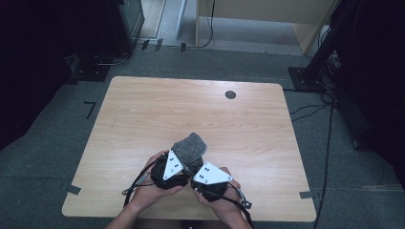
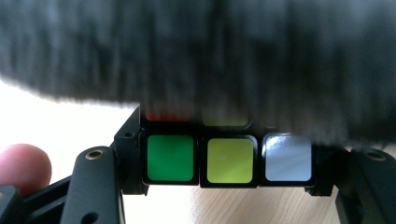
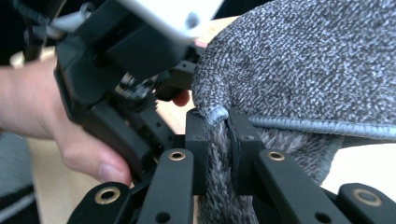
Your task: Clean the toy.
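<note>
1. Nearest to me, the person's two hands sit close together at the near edge of the bench [image 1: 143,105], each with a hand-held gripper; the left hand-held gripper [image 1: 184,164] and the right hand-held gripper [image 1: 195,177] almost touch
2. The right hand-held gripper's jaws are pinched together on the hem of a grey knitted cloth [image 3: 308,60], which looks like a sock or pouch; the corded edge runs right between the pads
3. The left hand-held gripper [image 2: 226,161] is clamped on a puzzle cube [image 2: 226,158], jaws on its two sides; a row of green, yellow and white tiles faces the camera, with the fuzzy cloth [image 2: 201,46] draped over the top of it
4. My reading is that the cube is going into, or coming out of, the cloth. To do it well, keep the pinch on the hem firm and lift the edge away from the cube, so the opening stays wide; hold the cube square and slide it along the opening, not against the knit, which could snag on its corners
5. Farther off, from the high view, the cloth [image 1: 190,145] stands up just beyond the grippers, above the bench
6. Hard to tell: the cube's upper rows are blurred under the cloth, so how deep it sits is unclear, and I cannot make out the opening's far side
</note>
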`<state>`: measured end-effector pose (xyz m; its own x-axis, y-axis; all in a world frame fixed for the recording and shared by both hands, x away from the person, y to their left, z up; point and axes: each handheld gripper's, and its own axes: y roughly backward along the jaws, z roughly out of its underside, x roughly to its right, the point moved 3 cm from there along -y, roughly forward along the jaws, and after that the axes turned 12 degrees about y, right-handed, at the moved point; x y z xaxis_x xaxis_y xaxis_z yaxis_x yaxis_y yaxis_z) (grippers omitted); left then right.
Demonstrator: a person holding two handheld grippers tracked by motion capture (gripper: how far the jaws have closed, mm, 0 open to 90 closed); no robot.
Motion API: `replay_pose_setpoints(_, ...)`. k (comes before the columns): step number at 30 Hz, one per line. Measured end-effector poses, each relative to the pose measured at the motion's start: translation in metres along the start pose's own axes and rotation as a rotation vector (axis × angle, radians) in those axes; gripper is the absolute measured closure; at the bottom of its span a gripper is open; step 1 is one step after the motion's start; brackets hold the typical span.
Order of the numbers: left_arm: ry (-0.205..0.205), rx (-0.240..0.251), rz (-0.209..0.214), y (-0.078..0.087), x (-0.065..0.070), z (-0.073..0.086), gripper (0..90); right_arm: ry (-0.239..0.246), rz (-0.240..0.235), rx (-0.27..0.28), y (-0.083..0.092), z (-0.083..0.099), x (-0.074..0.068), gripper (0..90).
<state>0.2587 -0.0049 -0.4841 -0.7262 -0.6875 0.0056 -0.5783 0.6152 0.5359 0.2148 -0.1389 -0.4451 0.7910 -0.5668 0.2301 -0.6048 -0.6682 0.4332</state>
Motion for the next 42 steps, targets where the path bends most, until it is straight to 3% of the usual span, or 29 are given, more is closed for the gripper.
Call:
replay_pose_setpoints(2, -0.013, 0.001, -0.009, 0.0, 0.001, -0.001, 34.3, -0.06, 0.021, 0.042, 0.008, 0.001, 0.012, 82.1)
replay_pose_setpoints(5, -0.029, -0.003, -0.004, 0.0, 0.003, 0.0, 34.3, -0.095, 0.082, 0.057, 0.014, 0.0, 0.019, 82.1)
replay_pose_setpoints(10, -0.06, -0.004, -0.012, -0.001, 0.007, 0.001, 34.2, -0.045, -0.036, -0.008, 0.003, -0.001, 0.003, 81.6)
replay_pose_setpoints(12, -0.056, 0.001, -0.007, 0.0, 0.006, 0.001, 34.3, -0.058, -0.041, -0.011, 0.003, -0.001, 0.005, 81.6)
replay_pose_setpoints(14, -0.043, 0.007, -0.012, 0.0, 0.003, 0.0, 34.3, -0.11, -0.015, 0.032, 0.009, 0.001, 0.016, 81.7)
replay_pose_setpoints(15, -0.041, 0.007, -0.01, 0.001, 0.002, 0.0, 34.3, -0.137, 0.026, 0.05, 0.014, 0.001, 0.021, 81.6)
replay_pose_setpoints(17, -0.035, 0.009, -0.005, 0.0, 0.002, 0.0, 34.3, -0.161, 0.048, 0.062, 0.017, 0.001, 0.024, 81.3)
replay_pose_setpoints(18, -0.035, 0.01, -0.004, 0.0, 0.003, 0.0, 34.3, -0.16, 0.037, 0.063, 0.016, 0.0, 0.022, 81.0)
replay_pose_setpoints(20, -0.042, 0.017, -0.003, -0.001, 0.006, -0.001, 34.3, -0.111, -0.038, 0.031, 0.008, -0.002, 0.011, 80.0)
replay_pose_setpoints(21, -0.047, 0.016, -0.008, 0.0, 0.006, -0.001, 34.3, -0.071, -0.033, 0.006, 0.005, -0.002, 0.007, 80.3)
replay_pose_setpoints(22, -0.049, 0.016, -0.005, 0.0, 0.006, 0.0, 34.3, -0.064, -0.025, -0.002, 0.005, -0.003, 0.006, 80.5)
replay_pose_setpoints(24, -0.035, 0.029, 0.0, 0.002, 0.003, -0.001, 34.3, -0.106, -0.031, 0.024, 0.009, -0.002, 0.013, 81.3)
replay_pose_setpoints(26, -0.007, 0.055, 0.016, 0.004, -0.002, -0.001, 34.3, -0.159, 0.014, 0.067, 0.019, -0.001, 0.025, 81.4)
replay_pose_setpoints(28, 0.027, 0.106, 0.067, 0.009, -0.004, -0.002, 34.3, -0.214, 0.079, 0.115, 0.03, 0.0, 0.038, 81.4)
replay_pose_setpoints(29, 0.045, 0.138, 0.104, 0.012, -0.004, -0.003, 34.3, -0.249, 0.082, 0.142, 0.034, 0.001, 0.042, 81.4)
replay_pose_setpoints(30, 0.04, 0.162, 0.118, 0.013, -0.003, -0.004, 34.3, -0.284, 0.061, 0.186, 0.038, 0.001, 0.046, 81.2)
replay_pose_setpoints(33, -0.001, 0.207, 0.152, 0.016, 0.003, -0.003, 34.3, -0.313, -0.052, 0.257, 0.039, 0.0, 0.045, 80.9)
replay_pose_setpoints(36, -0.011, 0.245, 0.167, 0.02, 0.005, -0.003, 34.3, -0.349, -0.075, 0.26, 0.035, 0.004, 0.046, 81.2)
replay_pose_setpoints(40, 0.015, 0.264, 0.178, 0.023, -0.001, -0.003, 34.3, -0.344, 0.011, 0.202, 0.033, 0.019, 0.056, 81.2)
replay_pose_setpoints(42, 0.021, 0.262, 0.184, 0.022, -0.002, -0.002, 34.2, -0.365, -0.009, 0.21, 0.033, 0.019, 0.056, 81.1)
